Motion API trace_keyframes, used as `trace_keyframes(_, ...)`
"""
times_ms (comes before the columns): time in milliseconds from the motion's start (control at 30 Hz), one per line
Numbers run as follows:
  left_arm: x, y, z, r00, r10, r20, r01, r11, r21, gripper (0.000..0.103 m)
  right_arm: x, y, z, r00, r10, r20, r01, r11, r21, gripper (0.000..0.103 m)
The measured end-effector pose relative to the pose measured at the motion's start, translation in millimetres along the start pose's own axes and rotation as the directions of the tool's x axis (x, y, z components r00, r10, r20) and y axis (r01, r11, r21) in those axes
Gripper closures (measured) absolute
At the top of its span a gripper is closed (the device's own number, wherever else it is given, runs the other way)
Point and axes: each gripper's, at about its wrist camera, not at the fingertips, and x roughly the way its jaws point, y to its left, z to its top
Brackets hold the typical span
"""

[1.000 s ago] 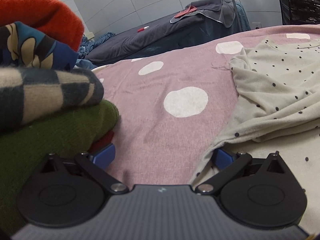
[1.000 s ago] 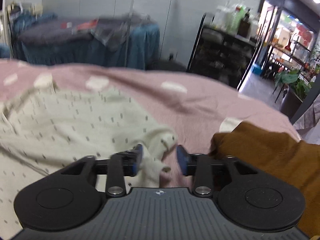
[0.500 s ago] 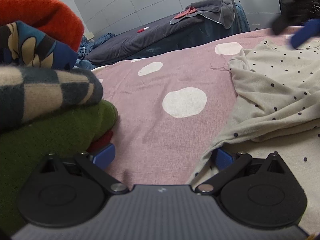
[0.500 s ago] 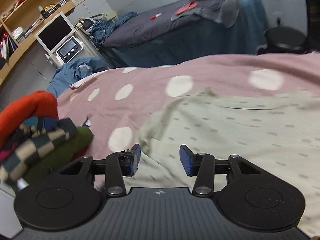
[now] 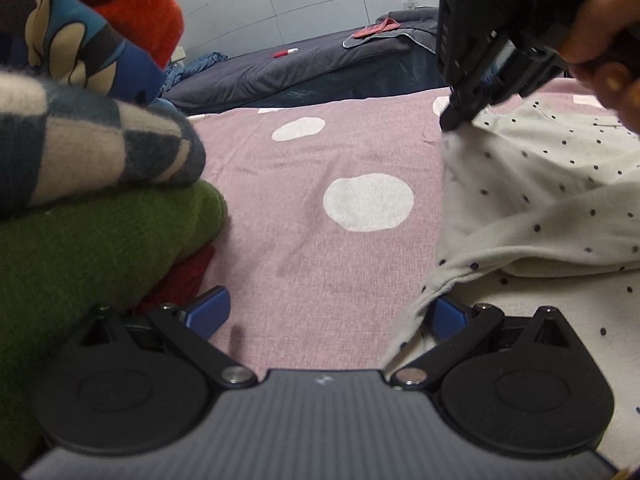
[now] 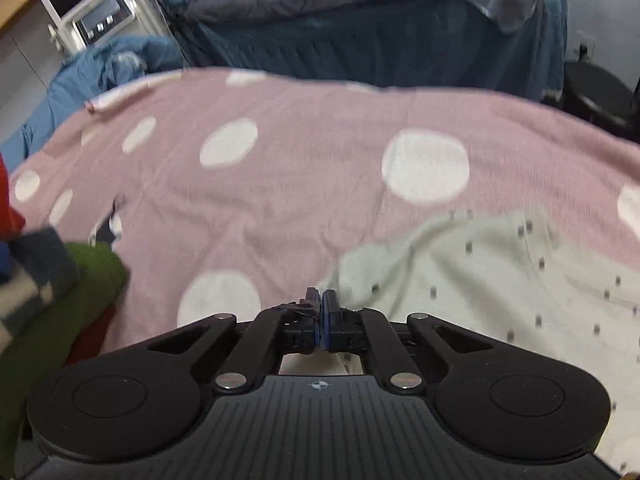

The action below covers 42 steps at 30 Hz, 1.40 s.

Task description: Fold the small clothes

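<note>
Grip first: right claw [image 6: 320, 300] with jaws just closed to a thin slit, seemingly nipping the far left corner of the cream dotted top [image 5: 540, 184], judging by the cloth peaking up to its tip in the left wrist view. Hard to confirm from its own view, with only blurred cloth just beside the pads. Worth a gentle tug before lifting, to check for more than a thread caught

Left claw [image 5: 329, 314] spread wide and empty, low over the pink spotted bedspread [image 5: 320, 248], right finger against the near hem of the same top, left finger just beside the pile of folded knitwear [image 5: 100, 240]. Needs closing on that near hem before any fold: slide in along the edge, gather the hem squarely, then pinch

Next, by judgement: lift both corners together, only enough to clear the bedspread, keep the edge between them taut, and carry it across toward the opposite side of the top. Lay down with edges matched and let go late. Stay clear of the knitwear pile to avoid dragging it over

Top itself rumpled on the right part of the bed, one fold bunched across its middle; best flattened before creasing
</note>
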Motion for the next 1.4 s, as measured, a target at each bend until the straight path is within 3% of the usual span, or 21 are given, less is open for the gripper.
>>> trace_keyframes(67, 0, 2, 0, 1.0, -0.007, -0.003, 0.007, 1.0, -0.015, 0.0, 4, -3, 10, 0.998, -0.007, 0.057, 0.005, 0.999, 0.035, 0.103)
trace_keyframes(133, 0, 3, -1, 1.0, -0.006, -0.009, 0.006, 1.0, -0.022, 0.0, 12, 2, 15, 0.993, -0.024, 0.114, 0.025, 1.0, 0.0, 0.103)
trace_keyframes(200, -1, 3, -2, 1.0, -0.004, -0.008, 0.004, 1.0, -0.022, 0.0, 26, 7, 18, 0.994, -0.044, 0.1, 0.049, 0.998, -0.049, 0.103)
trace_keyframes(267, -1, 4, -2, 1.0, -0.007, -0.01, 0.007, 1.0, -0.026, 0.0, 27, 3, 14, 0.995, -0.059, 0.084, 0.062, 0.998, -0.028, 0.102)
trace_keyframes(333, -1, 4, -2, 1.0, -0.004, -0.007, 0.004, 1.0, -0.022, 0.0, 11, 0, 6, 0.993, -0.011, 0.12, 0.013, 1.0, -0.02, 0.098)
trace_keyframes(433, -5, 1, -2, 1.0, 0.003, -0.008, -0.003, 1.0, 0.002, 0.0, -25, 3, -13, 0.988, 0.059, 0.146, -0.044, 0.994, -0.099, 0.084)
trace_keyframes(600, -27, -7, -12, 1.0, -0.013, -0.007, 0.014, 0.996, 0.09, 0.0, -70, -1, -67, 0.989, 0.123, 0.08, -0.105, 0.972, -0.208, 0.079)
trace_keyframes(667, -40, -12, -17, 1.0, 0.001, 0.006, -0.001, 0.992, 0.129, 0.0, -80, -11, -93, 0.995, 0.075, 0.071, -0.057, 0.972, -0.23, 0.072)
trace_keyframes(767, -60, -21, -18, 0.999, -0.025, 0.046, 0.016, 0.983, 0.184, 0.0, -92, -34, -125, 0.992, -0.106, 0.074, 0.121, 0.962, -0.245, 0.07)
trace_keyframes(833, -71, -28, -13, 0.995, -0.06, 0.075, 0.044, 0.979, 0.2, 0.0, -109, -60, -142, 0.982, -0.174, 0.079, 0.185, 0.969, -0.162, 0.066)
trace_keyframes(900, -78, -35, -5, 0.99, -0.093, 0.104, 0.071, 0.977, 0.202, 0.0, -133, -91, -157, 0.984, -0.161, 0.079, 0.164, 0.986, -0.034, 0.065)
trace_keyframes(1000, -79, -46, 16, 0.978, -0.153, 0.142, 0.122, 0.971, 0.207, 0.0, -164, -121, -178, 0.965, -0.256, 0.059, 0.253, 0.966, 0.055, 0.062)
trace_keyframes(1067, -74, -51, 31, 0.969, -0.174, 0.175, 0.14, 0.972, 0.188, 0.0, -185, -140, -187, 0.958, -0.278, 0.066, 0.269, 0.955, 0.121, 0.062)
trace_keyframes(1133, -58, -49, 51, 0.965, -0.226, 0.132, 0.211, 0.97, 0.117, 0.002, -208, -157, -197, 0.961, -0.259, 0.1, 0.234, 0.95, 0.209, 0.061)
trace_keyframes(1233, -22, -36, 80, 0.935, -0.353, 0.029, 0.354, 0.932, -0.072, 0.027, -229, -169, -205, 0.959, -0.246, 0.138, 0.196, 0.933, 0.302, 0.046)
trace_keyframes(1267, -11, -35, 87, 0.929, -0.37, 0.001, 0.367, 0.923, -0.118, 0.032, -233, -169, -208, 0.959, -0.24, 0.153, 0.182, 0.93, 0.319, 0.041)
trace_keyframes(1367, 19, -40, 105, 0.927, -0.37, -0.063, 0.354, 0.918, -0.181, 0.032, -235, -164, -215, 0.961, -0.215, 0.174, 0.152, 0.936, 0.317, 0.038)
trace_keyframes(1400, 27, -41, 110, 0.917, -0.391, -0.073, 0.37, 0.907, -0.202, 0.032, -235, -163, -218, 0.962, -0.209, 0.176, 0.147, 0.938, 0.313, 0.038)
